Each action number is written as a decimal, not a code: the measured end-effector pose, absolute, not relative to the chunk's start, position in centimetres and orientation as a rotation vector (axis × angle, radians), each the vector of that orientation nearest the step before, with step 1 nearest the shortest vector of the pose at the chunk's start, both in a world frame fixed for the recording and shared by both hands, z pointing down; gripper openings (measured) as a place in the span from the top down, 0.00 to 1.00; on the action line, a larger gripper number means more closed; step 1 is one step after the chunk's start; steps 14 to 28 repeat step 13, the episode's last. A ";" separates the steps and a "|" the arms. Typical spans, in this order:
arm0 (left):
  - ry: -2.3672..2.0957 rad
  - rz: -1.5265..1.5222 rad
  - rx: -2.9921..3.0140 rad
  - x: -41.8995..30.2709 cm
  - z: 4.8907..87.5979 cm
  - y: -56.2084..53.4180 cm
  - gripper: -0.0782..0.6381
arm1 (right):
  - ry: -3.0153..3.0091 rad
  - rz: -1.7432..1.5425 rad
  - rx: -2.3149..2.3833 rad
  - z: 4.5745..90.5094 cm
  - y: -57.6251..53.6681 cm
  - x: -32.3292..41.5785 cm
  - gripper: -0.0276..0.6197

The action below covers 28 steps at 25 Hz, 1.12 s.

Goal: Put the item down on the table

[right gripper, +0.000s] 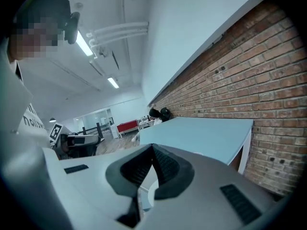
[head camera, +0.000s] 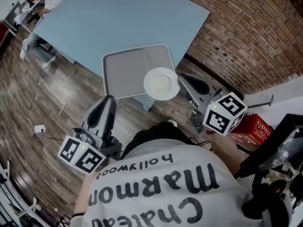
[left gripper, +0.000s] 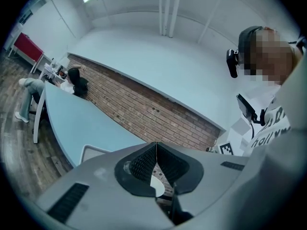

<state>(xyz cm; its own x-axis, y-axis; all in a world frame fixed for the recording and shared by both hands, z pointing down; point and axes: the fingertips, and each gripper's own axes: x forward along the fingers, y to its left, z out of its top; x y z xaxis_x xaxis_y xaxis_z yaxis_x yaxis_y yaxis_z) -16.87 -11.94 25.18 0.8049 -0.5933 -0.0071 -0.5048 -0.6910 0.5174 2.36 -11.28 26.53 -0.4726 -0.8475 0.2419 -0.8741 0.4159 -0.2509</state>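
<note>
Looking down through the head view, you see a white plate (head camera: 161, 83) lying on the near right corner of a grey tray (head camera: 128, 70). The tray sits at the near corner of a pale blue table (head camera: 109, 18), and the plate seems to lap over the tray's rim. Your left gripper (head camera: 108, 100) points up at the tray from just short of its near edge, above the wood floor (head camera: 42, 89). Your right gripper (head camera: 185, 78) lies just right of the plate, near it but apart as far as this view tells. In the left gripper view, the two ribbed jaws meet at their tips with nothing between them. A white sliver below them is the plate beyond, and a brick wall (left gripper: 144, 109) runs behind the table. In the right gripper view, the jaws are likewise pressed tip to tip and hold nothing, with the same white sliver showing past them. Neither claw carries the plate, so it looks already set down, though on the tray rather than the bare tabletop. Should you lift it, expect it to be light, rigid, glossy and breakable. Pinch the rim on the side facing you, squarely, since a smooth edge may slip.
</note>
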 end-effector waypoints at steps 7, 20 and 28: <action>-0.840 -0.223 2.491 -17.6 25.1 -11.6 0.88 | -2.561 0.542 1.581 26.7 -11.5 2.1 0.94; -0.846 -0.231 2.472 -17.4 25.4 -11.9 0.88 | -2.550 0.544 1.577 27.1 -11.9 2.5 0.94; -0.846 -0.231 2.472 -17.4 25.4 -11.9 0.88 | -2.550 0.544 1.577 27.1 -11.9 2.5 0.94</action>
